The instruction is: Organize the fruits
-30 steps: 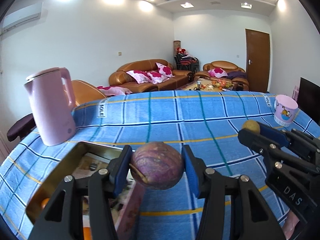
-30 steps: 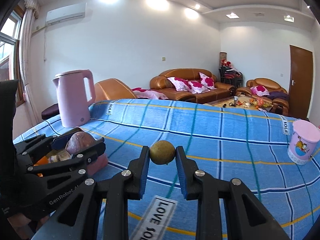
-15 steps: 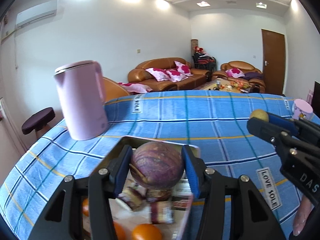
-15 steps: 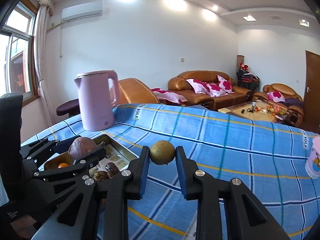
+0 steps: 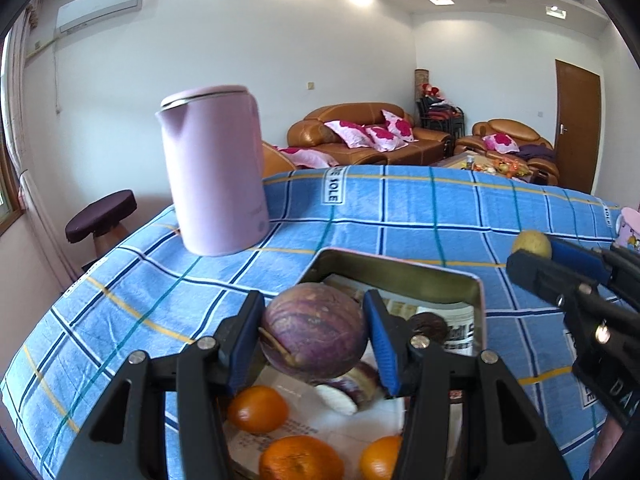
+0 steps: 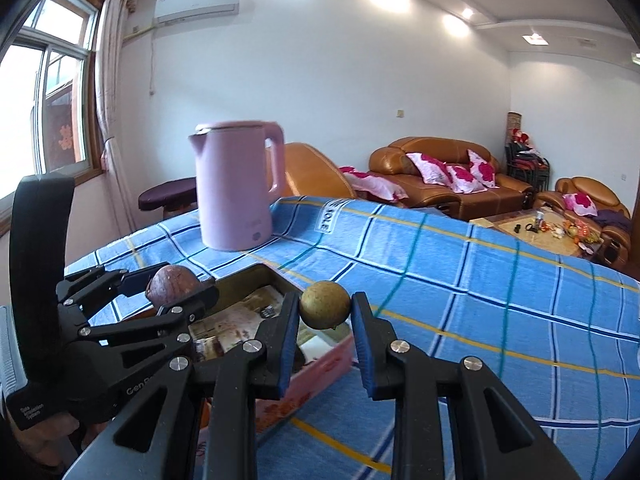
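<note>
My left gripper (image 5: 314, 338) is shut on a round purple fruit (image 5: 314, 338) and hangs over a rectangular metal tin (image 5: 400, 270). The tin holds three oranges (image 5: 258, 408), a cut purple fruit (image 5: 352, 390) and a dark fruit (image 5: 430, 326) on printed paper. My right gripper (image 6: 325, 306) is shut on a small yellow-green fruit (image 6: 325, 306), just past the tin's (image 6: 256, 274) right edge. Each view shows the other gripper at its side: the right one (image 5: 534, 246) with its fruit, the left one (image 6: 174, 284) with the purple fruit.
A pink kettle (image 5: 214, 172) stands on the blue checked cloth (image 5: 400, 216) behind the tin. A pink cup (image 5: 630, 228) shows at the far right edge. A dark stool (image 5: 100, 218) stands beside the table; sofas line the far wall.
Both grippers have swung left across the table with their fruits still held. The tin has come under the left gripper, and the kettle now sits nearer the centre.
</note>
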`<state>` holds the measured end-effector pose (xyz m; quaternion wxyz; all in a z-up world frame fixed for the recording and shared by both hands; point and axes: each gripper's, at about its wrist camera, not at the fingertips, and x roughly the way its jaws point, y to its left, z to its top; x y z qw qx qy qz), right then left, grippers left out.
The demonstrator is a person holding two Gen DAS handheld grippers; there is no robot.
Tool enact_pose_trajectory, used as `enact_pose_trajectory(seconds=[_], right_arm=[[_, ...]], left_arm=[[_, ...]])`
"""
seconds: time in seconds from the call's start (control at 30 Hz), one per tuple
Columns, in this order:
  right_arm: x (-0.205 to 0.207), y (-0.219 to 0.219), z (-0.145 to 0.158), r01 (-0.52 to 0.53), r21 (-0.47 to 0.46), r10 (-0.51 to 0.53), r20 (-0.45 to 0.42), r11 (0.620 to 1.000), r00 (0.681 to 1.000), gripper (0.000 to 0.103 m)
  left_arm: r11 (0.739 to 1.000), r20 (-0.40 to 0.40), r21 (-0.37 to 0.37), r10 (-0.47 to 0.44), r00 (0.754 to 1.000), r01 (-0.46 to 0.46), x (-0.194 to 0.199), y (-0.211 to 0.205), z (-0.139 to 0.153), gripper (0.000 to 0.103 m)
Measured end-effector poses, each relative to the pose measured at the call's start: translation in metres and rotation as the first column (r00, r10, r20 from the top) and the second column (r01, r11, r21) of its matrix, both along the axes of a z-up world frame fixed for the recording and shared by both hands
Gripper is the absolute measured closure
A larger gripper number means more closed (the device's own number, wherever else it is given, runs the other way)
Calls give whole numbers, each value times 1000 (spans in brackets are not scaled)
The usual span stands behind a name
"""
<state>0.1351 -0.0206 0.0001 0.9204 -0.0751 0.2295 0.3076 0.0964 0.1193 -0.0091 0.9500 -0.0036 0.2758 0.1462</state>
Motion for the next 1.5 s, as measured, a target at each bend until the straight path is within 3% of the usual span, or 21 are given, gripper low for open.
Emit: enact_pose_trajectory(seconds=[0.6, 0.7, 0.73, 0.77, 0.87, 1.1, 1.5], right_arm=[[3, 37, -35, -103, -107, 90, -120, 989, 989, 74], [4, 39, -37, -115, -109, 99, -136, 987, 986, 74], [4, 39, -38, -122, -105, 106, -143, 987, 984, 74], [4, 40, -38, -129, -103, 114, -146, 986, 983, 68], [1, 40, -37, -123, -116, 108, -133, 986, 985, 61], [-1, 30, -32, -68, -101, 60, -84, 993, 995, 60], [2, -10, -12, 109, 4, -109, 32, 994, 994, 56]], left_arm=[[999, -69, -31, 27, 997, -30, 5, 18, -22, 49], [999, -44, -14, 36, 998, -36, 1, 17, -18, 47], [999, -39, -16, 34, 999, -35, 0, 17, -17, 41], [999, -37, -17, 35, 999, -36, 0, 17, -16, 40], [999, -36, -14, 35, 999, -36, -1, 18, -15, 40], [999, -6, -22, 30, 1000, -30, -7, 17, -11, 37], [1000, 47, -25, 20, 999, -19, -15, 9, -2, 30]])
